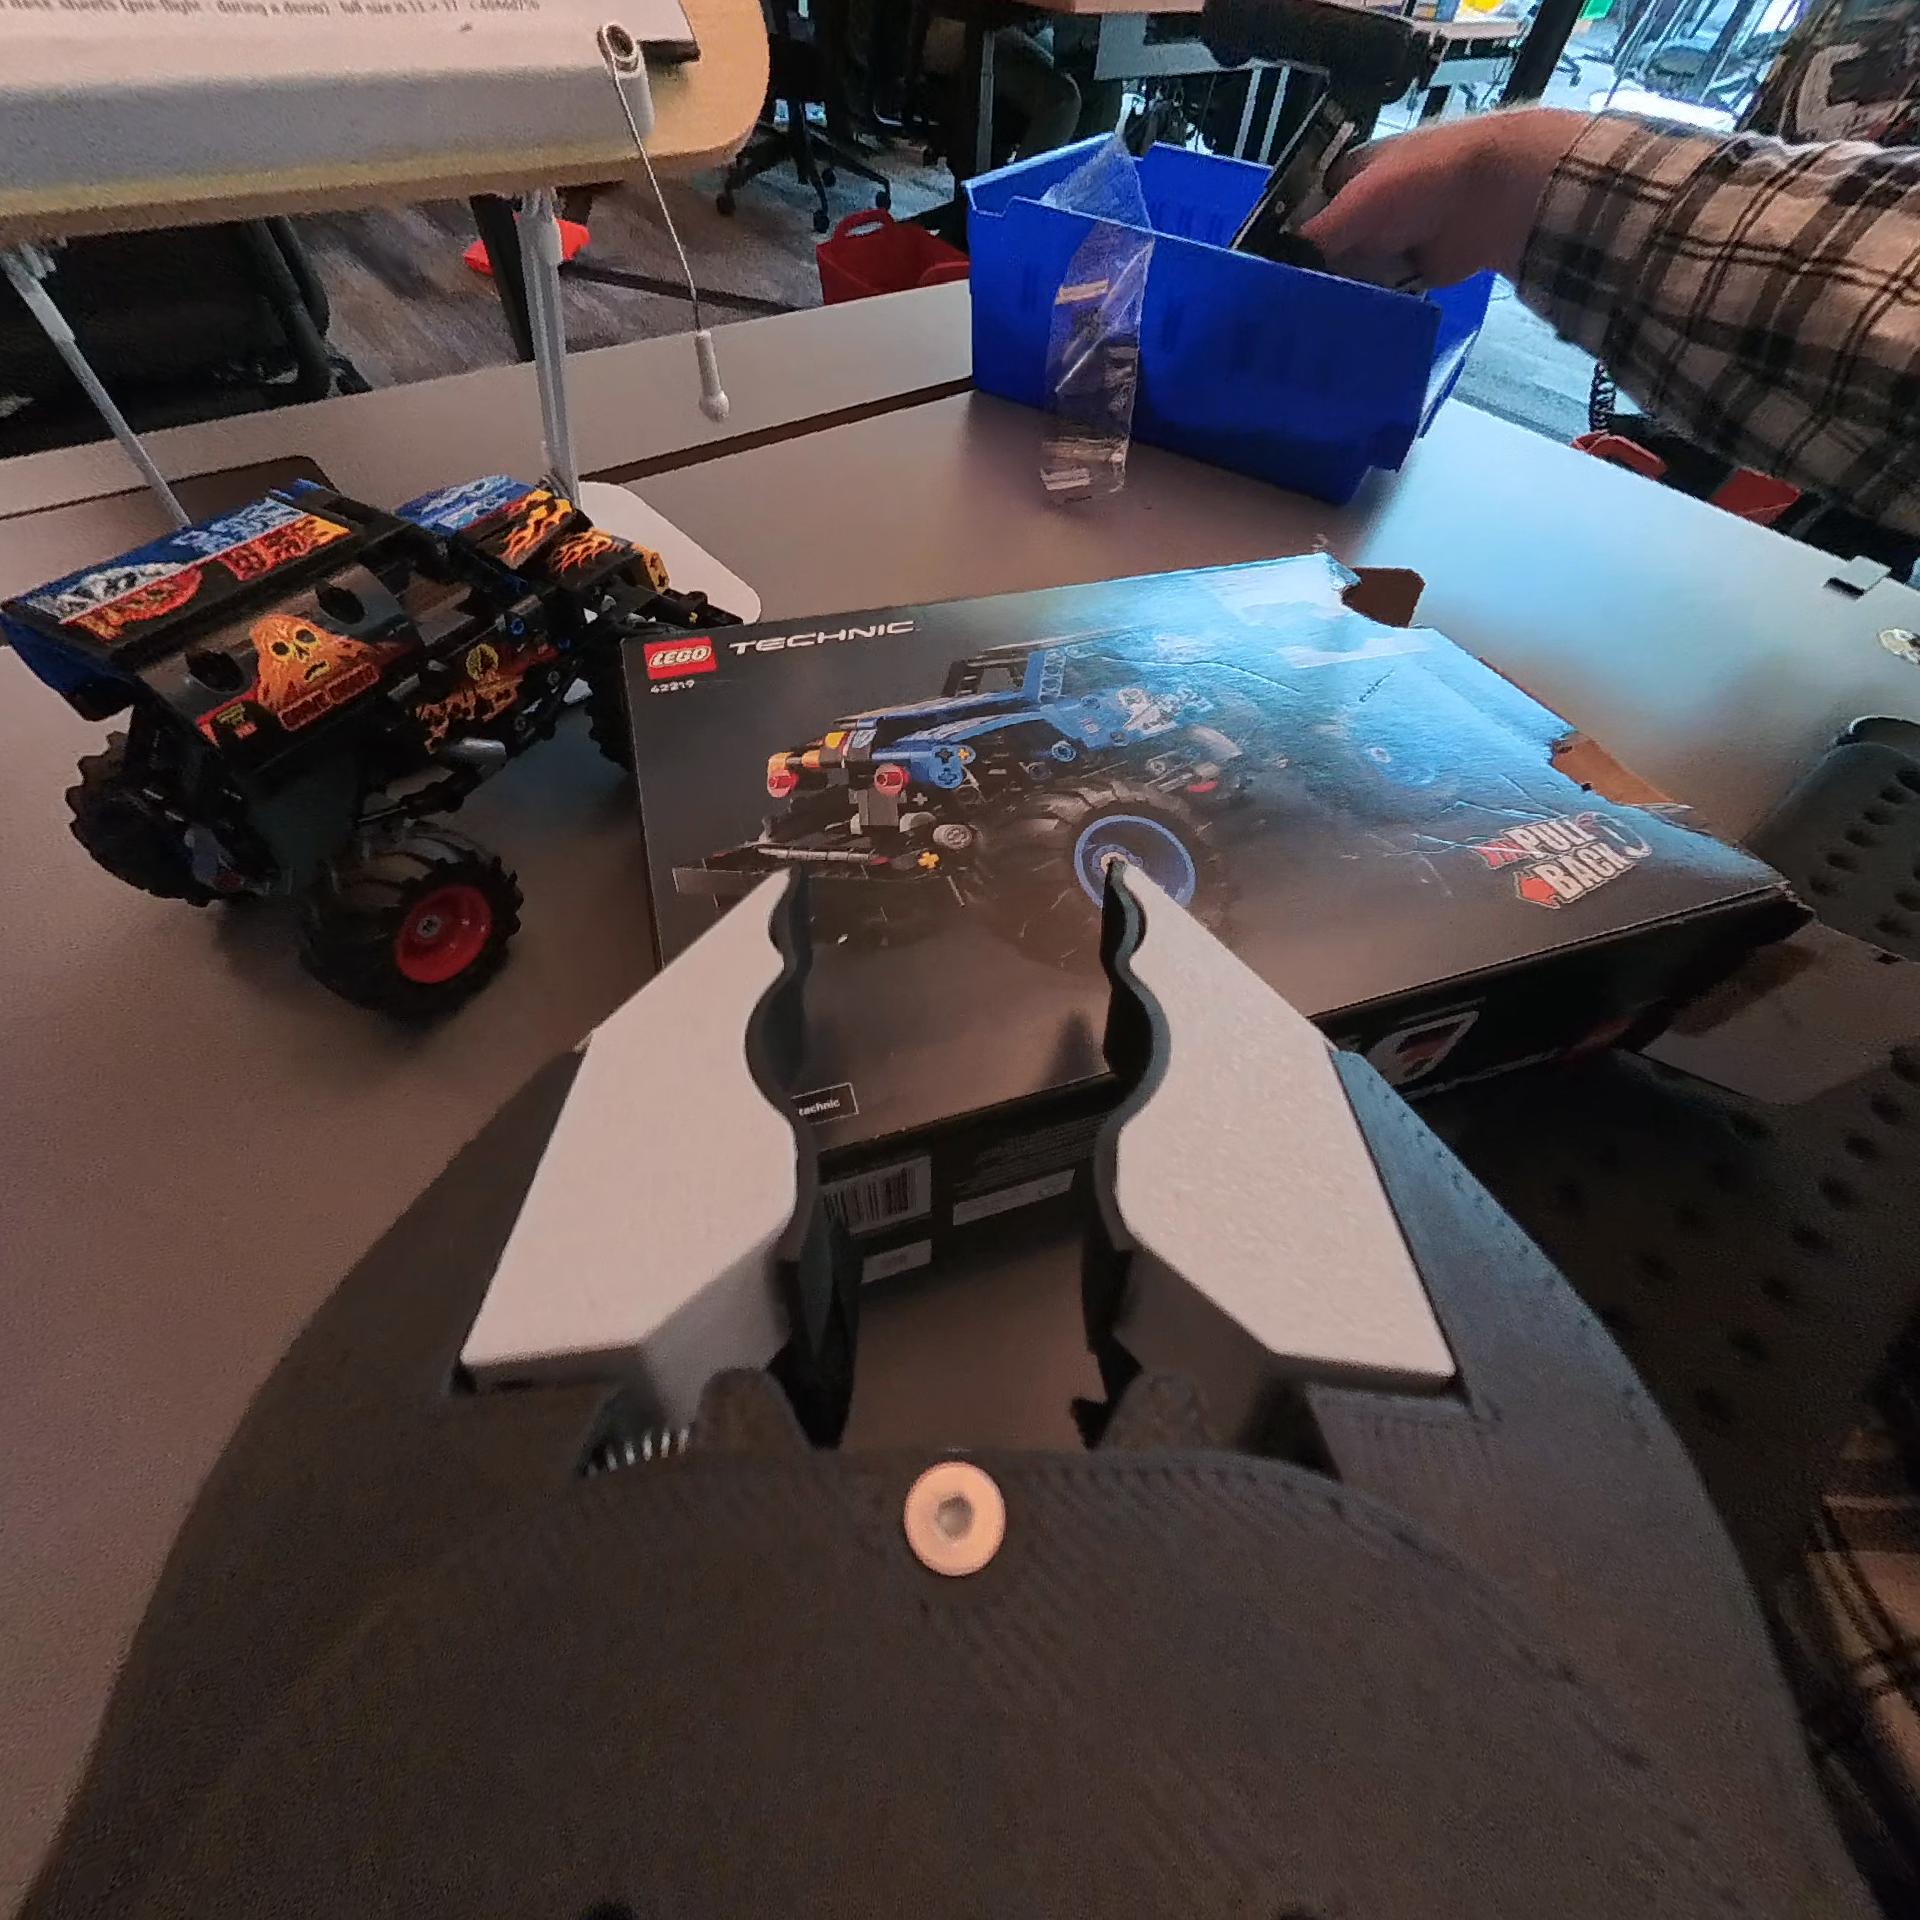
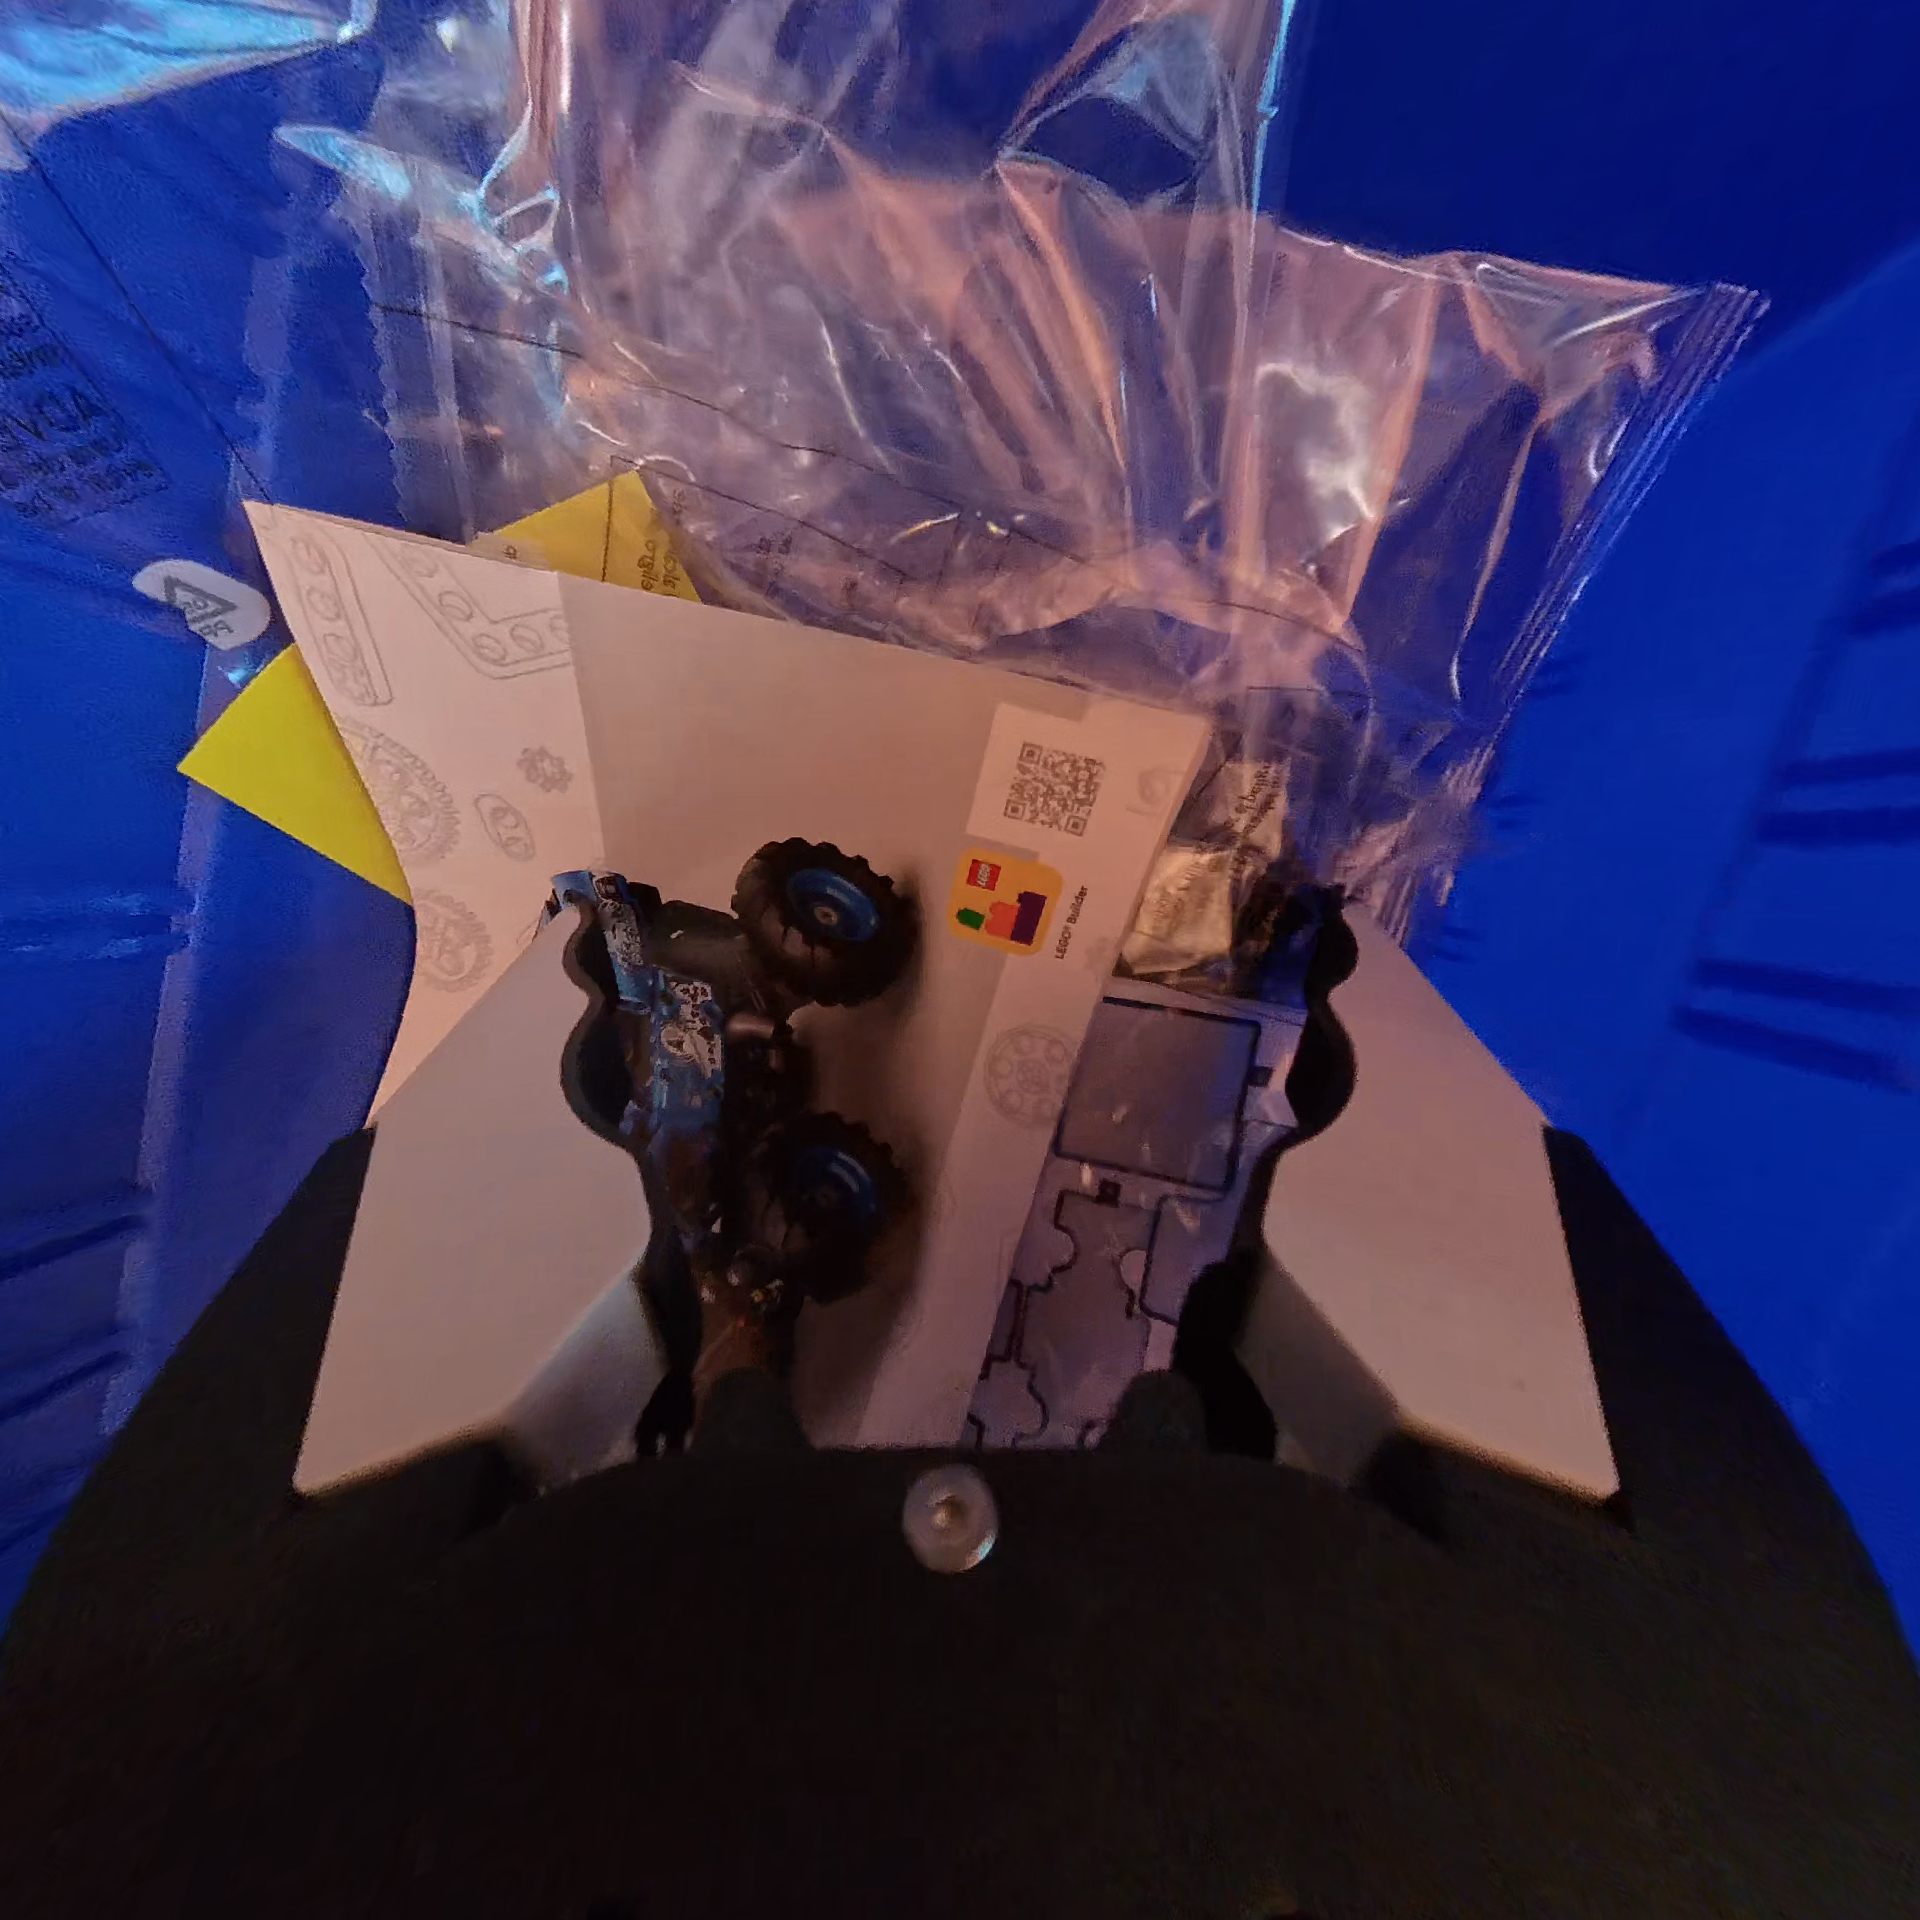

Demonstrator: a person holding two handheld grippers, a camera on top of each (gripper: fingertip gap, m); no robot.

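Observation:
My left gripper [image 1: 948,881] is open and empty, just above the near edge of a flat toy-set box [image 1: 1299,748] printed with a blue monster truck. A built black, orange and blue monster truck [image 1: 301,748] stands on the table left of the box. My right gripper [image 2: 948,920] is open and empty inside a blue bin [image 2: 1714,727], its fingers either side of a white instruction booklet [image 2: 790,727] and a blue sticker sheet [image 2: 1132,1143]. Clear plastic bags [image 2: 987,395] lie behind them. In the left wrist view a hand in a plaid sleeve [image 1: 1455,197] holds that gripper in the bin [image 1: 1278,353].
A clear bag [image 1: 1091,343] hangs over the bin's front wall. A white stand with a flat base [image 1: 665,551] rises behind the built truck, and a cord [image 1: 675,239] hangs there. A grey perforated object [image 1: 1860,831] lies at the right. Red bins [image 1: 883,255] sit on the floor.

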